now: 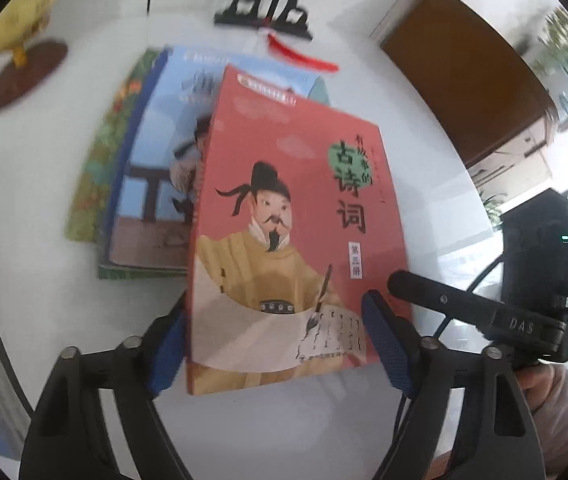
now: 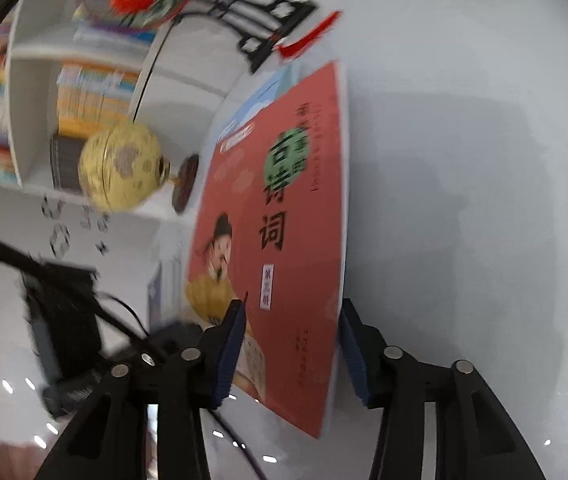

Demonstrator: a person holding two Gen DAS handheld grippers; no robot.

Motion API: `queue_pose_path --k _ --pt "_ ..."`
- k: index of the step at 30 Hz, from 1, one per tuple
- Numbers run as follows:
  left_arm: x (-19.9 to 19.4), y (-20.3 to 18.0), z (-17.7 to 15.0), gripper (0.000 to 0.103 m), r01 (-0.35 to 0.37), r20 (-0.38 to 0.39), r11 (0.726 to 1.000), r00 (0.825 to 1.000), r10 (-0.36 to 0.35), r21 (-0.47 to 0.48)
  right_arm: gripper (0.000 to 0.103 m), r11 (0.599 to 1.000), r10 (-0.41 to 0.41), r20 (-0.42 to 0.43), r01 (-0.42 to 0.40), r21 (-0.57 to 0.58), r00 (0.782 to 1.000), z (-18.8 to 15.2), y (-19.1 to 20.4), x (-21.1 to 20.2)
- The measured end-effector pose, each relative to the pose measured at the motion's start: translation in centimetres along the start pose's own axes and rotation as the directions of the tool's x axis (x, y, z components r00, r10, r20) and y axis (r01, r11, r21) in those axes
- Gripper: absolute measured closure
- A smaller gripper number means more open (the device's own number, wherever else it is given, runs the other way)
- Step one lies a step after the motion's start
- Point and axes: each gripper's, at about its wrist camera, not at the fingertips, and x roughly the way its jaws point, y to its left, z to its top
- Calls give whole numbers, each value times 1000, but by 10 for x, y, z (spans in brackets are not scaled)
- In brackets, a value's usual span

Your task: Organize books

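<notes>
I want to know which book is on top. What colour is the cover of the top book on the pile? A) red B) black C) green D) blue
A: the red book, showing a man in a yellow robe, lies over the blue book, with the green book at the bottom.

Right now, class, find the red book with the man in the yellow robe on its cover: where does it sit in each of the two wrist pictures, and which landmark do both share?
Left wrist view: the red book fills the centre, on top of the blue book, its near end between the left gripper pads.
Right wrist view: it stands tilted in the centre, near the right gripper.
Shared landmark: the yellow globe.
</notes>
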Motion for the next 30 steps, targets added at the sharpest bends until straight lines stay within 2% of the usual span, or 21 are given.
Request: queue_pose_path --k 2,3,4,7,9,13,19,30 --pt "-3 -2 -1 41 -24 -14 999 1000 25 26 76 996 -19 15 20 -91 1000 -6 12 -7" --pt "-3 -4 -3 48 -32 -23 999 999 33 38 76 992 -21 22 24 -123 1000 -8 18 -11" --pt "-4 -6 -5 50 -42 -23 998 999 43 51 78 989 -22 24 25 -146 999 -9 23 -14" --pt "-13 -5 -16 51 -59 -20 994 998 61 87 81 970 -70 37 77 -229 997 -15 42 -18" --pt "-20 -5 -23 56 -63 0 993 998 64 98 86 947 -124 44 131 -292 991 -19 53 -16" --pt "-36 -4 -33 56 -48 39 995 998 45 88 88 867 -238 90 253 -430 967 -34 79 -15" --pt "-56 6 -36 56 -11 90 1000 996 8 29 88 827 -246 125 275 -490 961 -39 102 -17" --pt "-85 13 -43 56 8 153 1000 988 -12 26 88 779 -257 167 306 -548 952 -54 134 -25"
